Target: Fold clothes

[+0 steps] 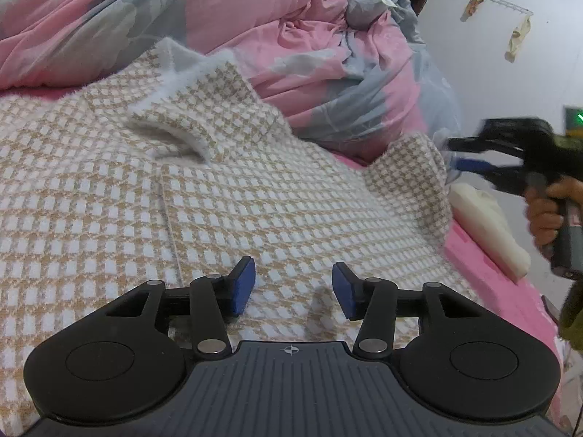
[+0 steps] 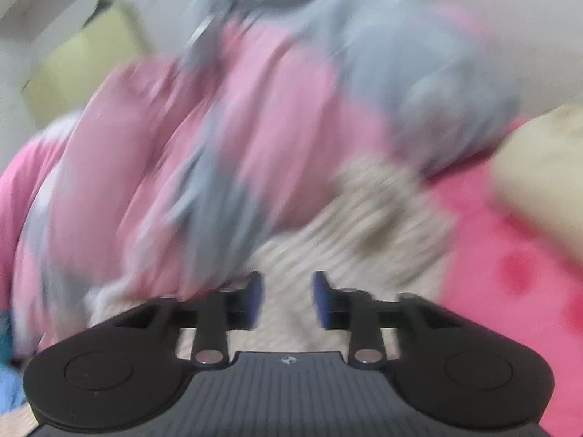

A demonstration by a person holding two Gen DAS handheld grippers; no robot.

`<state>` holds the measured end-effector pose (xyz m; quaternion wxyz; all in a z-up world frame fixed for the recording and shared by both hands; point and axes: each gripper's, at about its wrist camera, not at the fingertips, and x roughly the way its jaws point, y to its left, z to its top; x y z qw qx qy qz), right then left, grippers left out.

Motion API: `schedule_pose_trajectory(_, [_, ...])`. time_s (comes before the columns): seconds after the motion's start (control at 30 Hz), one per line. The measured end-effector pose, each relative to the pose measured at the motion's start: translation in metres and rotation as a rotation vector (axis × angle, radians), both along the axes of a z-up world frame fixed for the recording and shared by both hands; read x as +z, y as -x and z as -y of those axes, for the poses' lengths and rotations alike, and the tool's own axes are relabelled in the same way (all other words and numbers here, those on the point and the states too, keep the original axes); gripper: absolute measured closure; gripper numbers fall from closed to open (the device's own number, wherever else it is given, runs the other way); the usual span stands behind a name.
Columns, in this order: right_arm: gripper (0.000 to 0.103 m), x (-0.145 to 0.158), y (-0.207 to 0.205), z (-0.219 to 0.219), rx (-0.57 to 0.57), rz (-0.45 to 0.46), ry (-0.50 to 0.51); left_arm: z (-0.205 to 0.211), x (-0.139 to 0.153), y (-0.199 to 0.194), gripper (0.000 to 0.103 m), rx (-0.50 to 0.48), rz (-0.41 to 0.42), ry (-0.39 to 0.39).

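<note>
The right wrist view is smeared by blur: only patches of colour read there, and the edges of cloth cannot be traced. In the left wrist view the right gripper [image 1: 460, 154] is blurred too, cut off at the frame's right edge along with the hand [image 1: 548, 211] that grips its handle.

The checked jacket [image 1: 153, 189], tan and white with a fuzzy white collar [image 1: 171, 73], lies spread flat on the bed, filling the left and middle of the left wrist view. The left gripper [image 1: 293, 287] hangs just over its near part, jaws standing partly apart with the weave showing plainly between the blue pads [image 1: 243, 284]; nothing is held. One corner of the jacket is turned up at the right, near the right gripper's tips. The right gripper [image 2: 288, 300] also shows its jaws parted and empty, pale checked cloth below the gap.

Behind the jacket a rumpled pink and grey quilt [image 1: 291, 36] is heaped up. A cream pillow [image 1: 488, 225] lies on the pink sheet [image 1: 484, 273] at the right.
</note>
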<state>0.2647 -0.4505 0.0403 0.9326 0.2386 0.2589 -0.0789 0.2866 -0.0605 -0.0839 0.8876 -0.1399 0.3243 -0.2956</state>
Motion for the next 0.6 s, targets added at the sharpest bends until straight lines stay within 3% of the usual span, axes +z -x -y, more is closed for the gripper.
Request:
schedule_pose_trajectory(0.1, [0.052,-0.004,0.004,0.044,-0.124,-0.005,-0.032,0.000,0.000,0.000,0.053,-0.002,-0.001,0.004])
schedule_pose_trajectory(0.3, [0.047,-0.060,-0.029,0.106,-0.197,-0.066,-0.272,-0.001,-0.001,0.000,0.051,-0.009,-0.002,0.015])
schedule_pose_trajectory(0.43, [0.035,-0.076,-0.056,0.110,-0.145,-0.048,-0.211,-0.001,-0.001,-0.001,0.050,-0.013,-0.003,0.023])
schedule_pose_trajectory(0.6, [0.033,-0.077,-0.091,0.087,-0.061,-0.039,-0.049,-0.002,-0.001,-0.001,0.049,-0.017,-0.006,0.033])
